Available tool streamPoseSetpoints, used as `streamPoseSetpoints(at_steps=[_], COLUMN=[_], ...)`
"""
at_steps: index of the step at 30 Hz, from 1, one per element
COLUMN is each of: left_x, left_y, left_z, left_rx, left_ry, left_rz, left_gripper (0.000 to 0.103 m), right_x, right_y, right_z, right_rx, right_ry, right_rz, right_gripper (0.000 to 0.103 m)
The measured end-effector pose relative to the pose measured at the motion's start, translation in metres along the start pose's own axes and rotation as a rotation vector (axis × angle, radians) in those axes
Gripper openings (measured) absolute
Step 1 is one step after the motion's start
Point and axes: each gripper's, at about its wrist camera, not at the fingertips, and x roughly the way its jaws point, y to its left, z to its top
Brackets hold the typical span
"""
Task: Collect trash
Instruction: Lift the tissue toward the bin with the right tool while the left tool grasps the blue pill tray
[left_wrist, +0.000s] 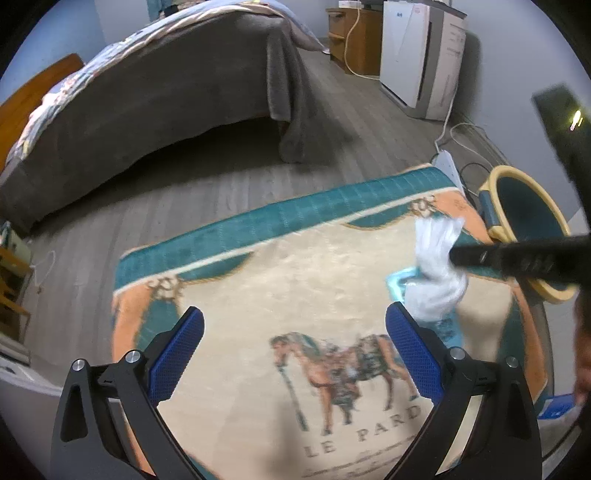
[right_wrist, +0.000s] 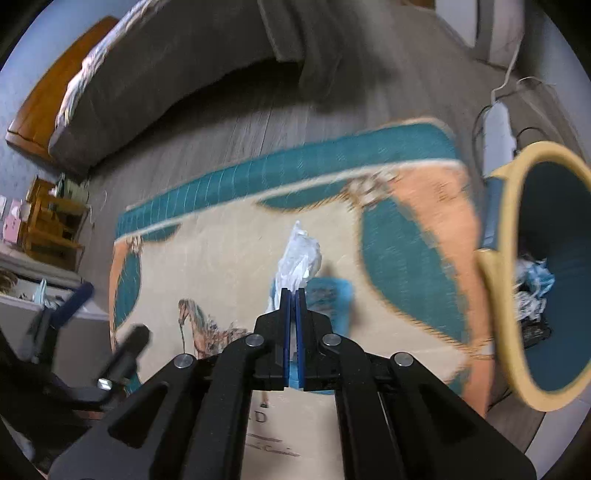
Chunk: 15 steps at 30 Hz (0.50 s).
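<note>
— What does the right gripper (right_wrist: 293, 295) hold?
— Crumpled white plastic (right_wrist: 298, 254), pinched between its closed blue fingers (right_wrist: 285, 325), above a horse-patterned rug (right_wrist: 221, 251).
— And beyond it?
— A blue wrapper (right_wrist: 332, 299) lies on the rug just past the fingertips. To the gripper's right, a yellow-rimmed teal bin (right_wrist: 495, 280) holds crumpled scraps. The left gripper (right_wrist: 107, 325) blurs at its left.

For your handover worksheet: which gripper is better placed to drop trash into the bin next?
Right. The right gripper is shut on the white wrapper, with the bin beside it; the left gripper is open, empty.
</note>
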Motion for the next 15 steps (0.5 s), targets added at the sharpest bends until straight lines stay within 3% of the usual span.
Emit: streamPoseSetpoints(at_steps=[6, 10, 15], left_x=[0.023, 0.043, 0.056], left_y=[-0.040, -0.071, -0.088], left_z=[-0.010, -0.014, -0.010], left_rx=[-0.030, 0.002, 0.000], left_ry=[0.050, 0.111, 0.140], left_rz=[-0.058, -0.081, -0.094], left_gripper=[0.098, 0.098, 0.097], right_x=[-0.028, -0.027, -0.024], right_y=[-0.028, -0.043, -0.068], right_z=[0.001, -0.002, -0.005], right_rx=[-0.002, -0.042, -0.015], right_ry=[-0.053, -0.043, 0.000], right_rz=[-0.058, -0.125, -0.122], right_gripper=[0.002, 0.002, 0.002])
